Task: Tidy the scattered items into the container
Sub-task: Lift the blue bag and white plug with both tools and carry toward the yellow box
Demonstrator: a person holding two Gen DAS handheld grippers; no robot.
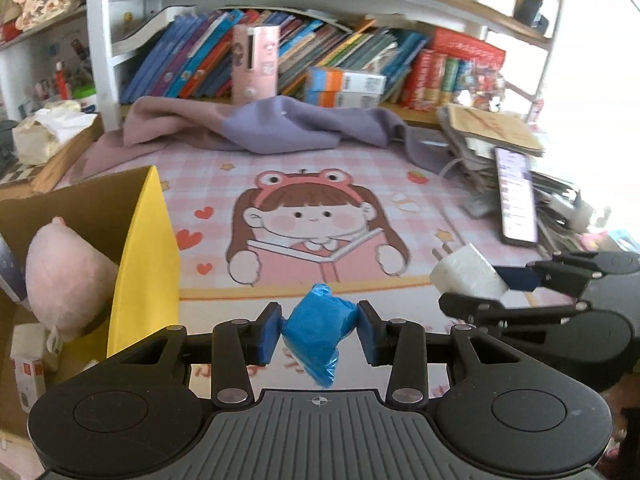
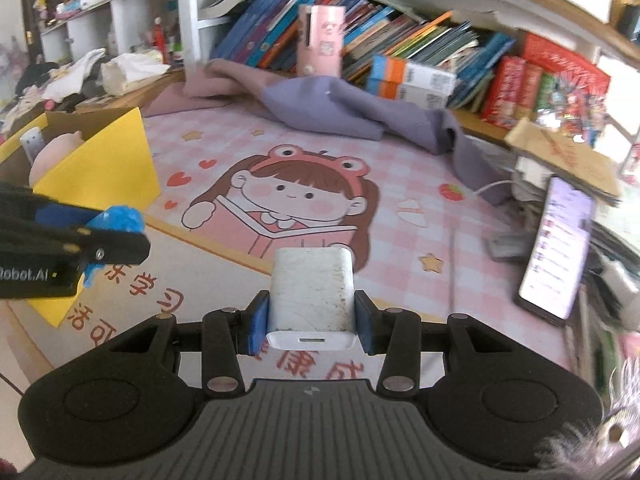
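Container: yellow-sided cardboard box, seen left of mat; pink plush inside.
Left gripper: clamped on blue wrapped item, held above mat.
Right gripper: clamped on white charger.

Open pink desk mat lies clear between the cardboard box at left, its raised yellow flap and pink plush filling that side, the crumpled purple cloth behind, and the paper stack bearing a phone at right.
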